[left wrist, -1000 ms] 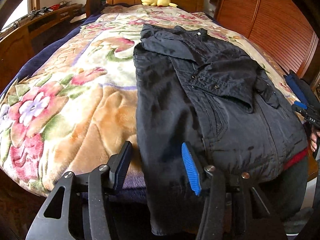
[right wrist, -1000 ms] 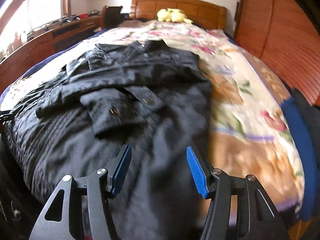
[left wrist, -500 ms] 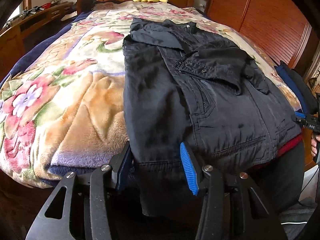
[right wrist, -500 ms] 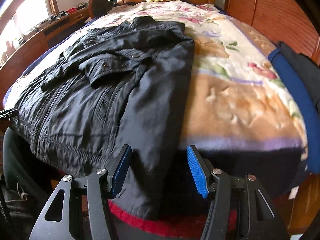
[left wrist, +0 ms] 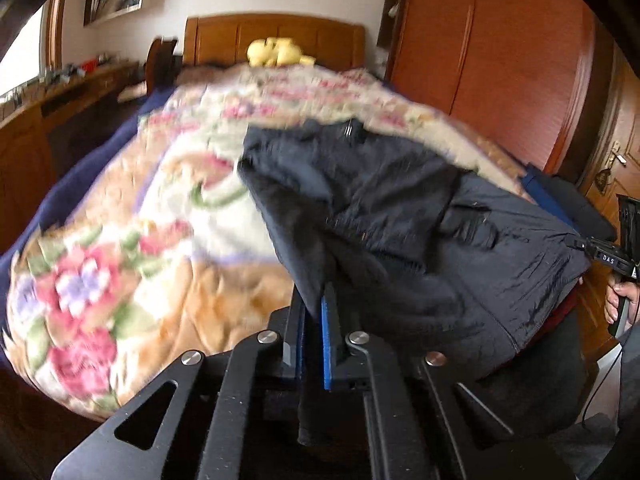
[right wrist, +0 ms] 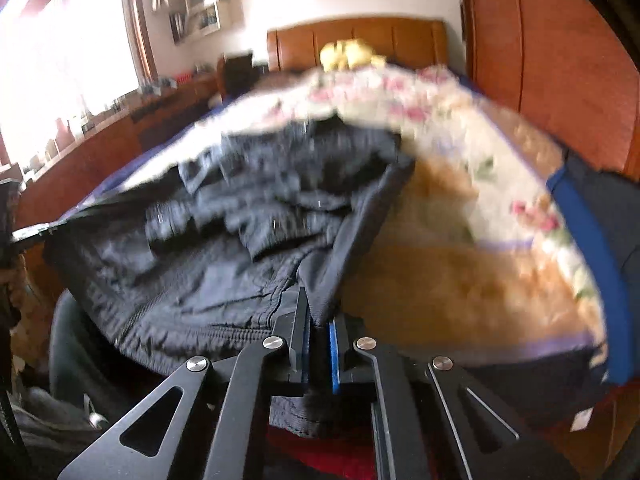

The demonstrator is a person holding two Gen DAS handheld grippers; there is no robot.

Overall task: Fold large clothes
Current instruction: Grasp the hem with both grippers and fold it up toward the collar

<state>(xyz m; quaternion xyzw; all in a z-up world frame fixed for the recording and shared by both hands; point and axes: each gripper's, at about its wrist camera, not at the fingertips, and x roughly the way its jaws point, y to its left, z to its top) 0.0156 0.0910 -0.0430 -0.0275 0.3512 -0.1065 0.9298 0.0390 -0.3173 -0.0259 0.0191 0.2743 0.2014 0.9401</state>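
Jacket (left wrist: 400, 208) hem sits clamped in left hand-held gripper (left wrist: 314, 312) and right hand-held gripper (right wrist: 318, 328); slippery fabric could slide free, spoiling the fold on the bed (left wrist: 160, 216)

A plush floral blanket in pink, cream and orange (left wrist: 168, 216) covers the bed, with a yellow stuffed toy (left wrist: 276, 53) against the brown wooden headboard (left wrist: 276, 34), a reddish-brown wooden wardrobe (left wrist: 500, 60) alongside, and a long wooden sideboard (right wrist: 132, 128) under the window.
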